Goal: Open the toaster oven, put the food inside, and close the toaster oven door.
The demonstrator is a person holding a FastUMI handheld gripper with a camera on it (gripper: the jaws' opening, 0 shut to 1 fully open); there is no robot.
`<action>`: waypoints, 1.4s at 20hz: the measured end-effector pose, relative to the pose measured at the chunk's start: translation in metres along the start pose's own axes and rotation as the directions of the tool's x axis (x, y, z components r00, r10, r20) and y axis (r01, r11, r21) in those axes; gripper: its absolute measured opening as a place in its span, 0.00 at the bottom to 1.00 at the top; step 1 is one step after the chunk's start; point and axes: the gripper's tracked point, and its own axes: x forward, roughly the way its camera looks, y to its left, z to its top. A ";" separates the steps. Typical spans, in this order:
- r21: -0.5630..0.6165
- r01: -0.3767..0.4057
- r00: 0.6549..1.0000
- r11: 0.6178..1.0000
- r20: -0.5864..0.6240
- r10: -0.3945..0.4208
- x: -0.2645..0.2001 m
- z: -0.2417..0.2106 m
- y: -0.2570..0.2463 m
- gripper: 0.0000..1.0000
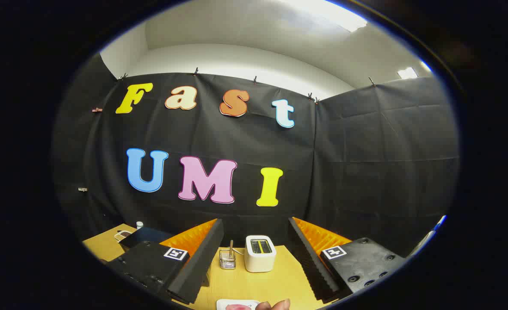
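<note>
A small white toaster oven (260, 254) with a dark window on its upper face stands on the wooden table (275, 280), beyond and between my fingers. My gripper (255, 232) is open wide, held well above the table, with nothing between the fingers. Close below me lies a white plate (230, 304) with a pinkish piece of food (238, 307) on it. A person's fingertips (274, 305) touch the plate's right side. Whether the oven door is shut I cannot tell from here.
A small wire holder (227, 259) with a stick in it stands just left of the oven. Behind my left finger sit a dark box (146, 236), a white handled item (122, 234) and a small bottle (139, 224). Black cloth walls close the booth.
</note>
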 end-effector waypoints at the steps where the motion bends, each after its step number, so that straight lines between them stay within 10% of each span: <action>1: 0.002 -0.003 1.000 1.000 -0.001 0.003 -0.001 0.000 0.004 0.97; 17: 0.128 -0.192 0.978 0.973 -0.055 0.200 -0.007 -0.047 0.175 0.97; 28: 0.161 -0.234 0.922 0.959 -0.277 0.271 0.013 -0.170 0.283 0.98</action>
